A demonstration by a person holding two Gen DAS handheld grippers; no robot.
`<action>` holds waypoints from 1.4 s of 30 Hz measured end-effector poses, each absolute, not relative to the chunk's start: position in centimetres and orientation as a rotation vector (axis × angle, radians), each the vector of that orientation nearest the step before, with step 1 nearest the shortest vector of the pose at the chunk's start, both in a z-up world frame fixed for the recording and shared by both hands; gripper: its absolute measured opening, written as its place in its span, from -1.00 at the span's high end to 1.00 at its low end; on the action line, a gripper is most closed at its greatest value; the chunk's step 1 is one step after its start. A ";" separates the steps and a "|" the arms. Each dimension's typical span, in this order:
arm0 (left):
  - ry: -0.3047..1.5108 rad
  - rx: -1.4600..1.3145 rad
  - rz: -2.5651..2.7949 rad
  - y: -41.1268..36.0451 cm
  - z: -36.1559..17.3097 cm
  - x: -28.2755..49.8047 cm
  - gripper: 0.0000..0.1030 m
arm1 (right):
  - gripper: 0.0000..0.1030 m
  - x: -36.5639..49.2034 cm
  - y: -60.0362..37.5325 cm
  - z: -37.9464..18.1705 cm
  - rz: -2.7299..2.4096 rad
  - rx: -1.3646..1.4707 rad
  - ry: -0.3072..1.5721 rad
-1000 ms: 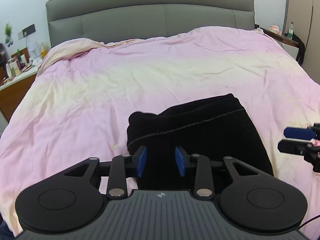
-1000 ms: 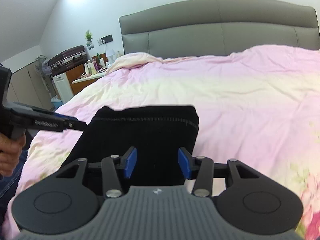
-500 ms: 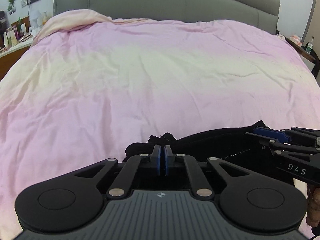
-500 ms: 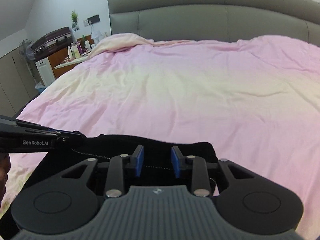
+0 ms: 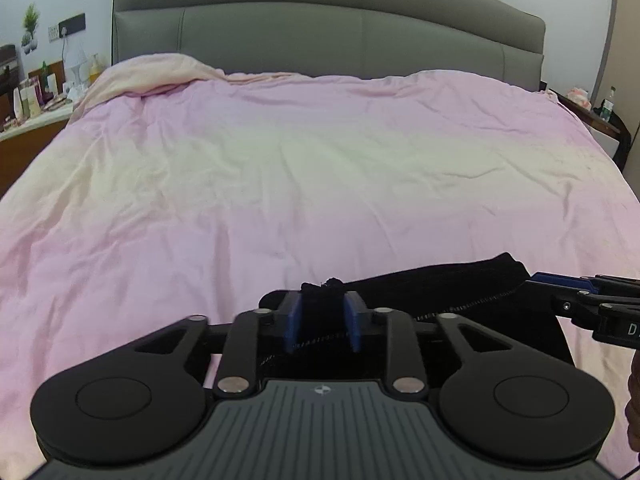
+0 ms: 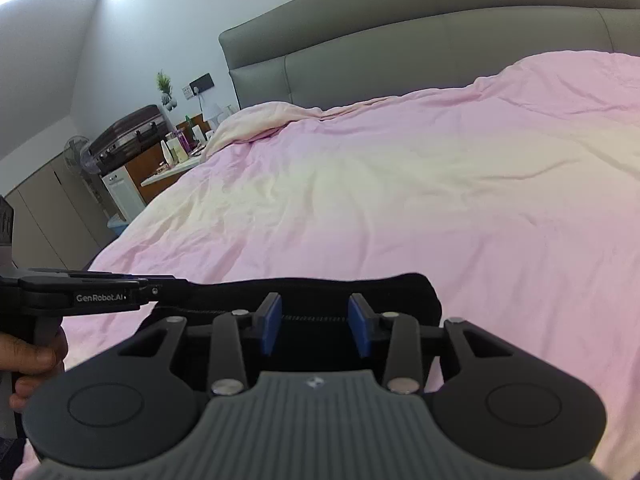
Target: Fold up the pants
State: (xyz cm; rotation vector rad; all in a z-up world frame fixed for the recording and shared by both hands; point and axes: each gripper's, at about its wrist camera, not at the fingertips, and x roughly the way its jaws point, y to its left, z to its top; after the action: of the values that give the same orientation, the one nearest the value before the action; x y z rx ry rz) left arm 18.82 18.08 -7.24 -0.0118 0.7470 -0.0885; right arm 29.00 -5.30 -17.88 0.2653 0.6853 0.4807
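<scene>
Pink duvet, pants between left fingers

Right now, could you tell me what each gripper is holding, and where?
The left gripper has a bunched edge of the black pants between its pads. The right gripper is open, holding nothing.

Your right gripper hangs open-jawed over the black folded pants on the pink bed cover; left gripper enters lower left.
</scene>
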 end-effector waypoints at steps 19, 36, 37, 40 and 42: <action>0.888 0.013 -0.116 20.0 -7.9 11.8 -0.70 | -0.21 17.9 -10.1 -17.6 0.454 0.248 0.781; 1.011 -0.224 -0.243 21.5 -10.4 13.0 -0.77 | -0.54 20.4 -9.1 -17.7 0.497 0.254 0.852; 1.025 -0.239 -0.253 21.6 -10.9 13.4 -0.79 | -0.58 20.8 -9.1 -17.9 0.506 0.265 0.863; 1.051 -0.308 -0.289 21.7 -12.1 14.4 -0.85 | -0.63 22.1 -9.4 -18.8 0.535 0.330 0.900; 1.078 -0.386 -0.306 22.3 -13.1 15.1 -0.90 | -0.65 23.2 -9.8 -19.7 0.548 0.411 0.937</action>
State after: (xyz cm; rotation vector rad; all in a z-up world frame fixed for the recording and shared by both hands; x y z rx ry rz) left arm 15.14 22.32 -13.07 -0.3861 1.0780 -0.3062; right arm 23.15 -9.75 -19.75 0.4106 0.9374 0.5485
